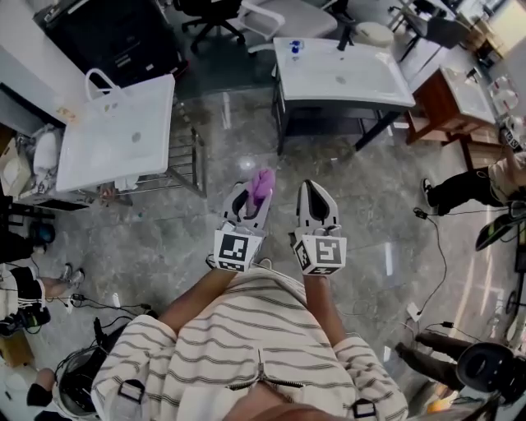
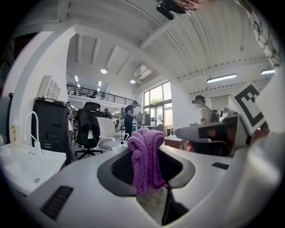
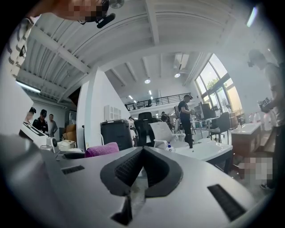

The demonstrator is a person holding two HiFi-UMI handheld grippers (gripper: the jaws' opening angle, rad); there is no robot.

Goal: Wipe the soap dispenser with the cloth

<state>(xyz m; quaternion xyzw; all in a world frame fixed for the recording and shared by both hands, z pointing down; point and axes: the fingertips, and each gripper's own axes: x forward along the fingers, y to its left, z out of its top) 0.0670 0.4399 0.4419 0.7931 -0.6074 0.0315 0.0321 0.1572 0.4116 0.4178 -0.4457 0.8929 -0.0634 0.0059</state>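
Note:
My left gripper (image 1: pixel 250 200) is shut on a bunched purple cloth (image 1: pixel 261 184), which sticks out past its jaw tips. In the left gripper view the cloth (image 2: pixel 145 156) hangs between the dark pads of that gripper (image 2: pixel 149 180). Just to its right, my right gripper (image 1: pixel 317 197) is shut with nothing in it; in its own view the pads of the right gripper (image 3: pixel 143 167) meet. Both point level over the floor. A small bottle with a blue top (image 1: pixel 296 48) stands on the far white sink table (image 1: pixel 362 90), well ahead of both grippers.
A second white sink (image 1: pixel 82 156) with a curved tap (image 1: pixel 99 80) stands at the left on a wire rack. Office chairs (image 1: pixel 283 16) are behind the far table, a wooden table (image 1: pixel 448 103) is at the right. People's legs (image 1: pixel 460 191) and cables (image 1: pixel 436 247) are on the floor.

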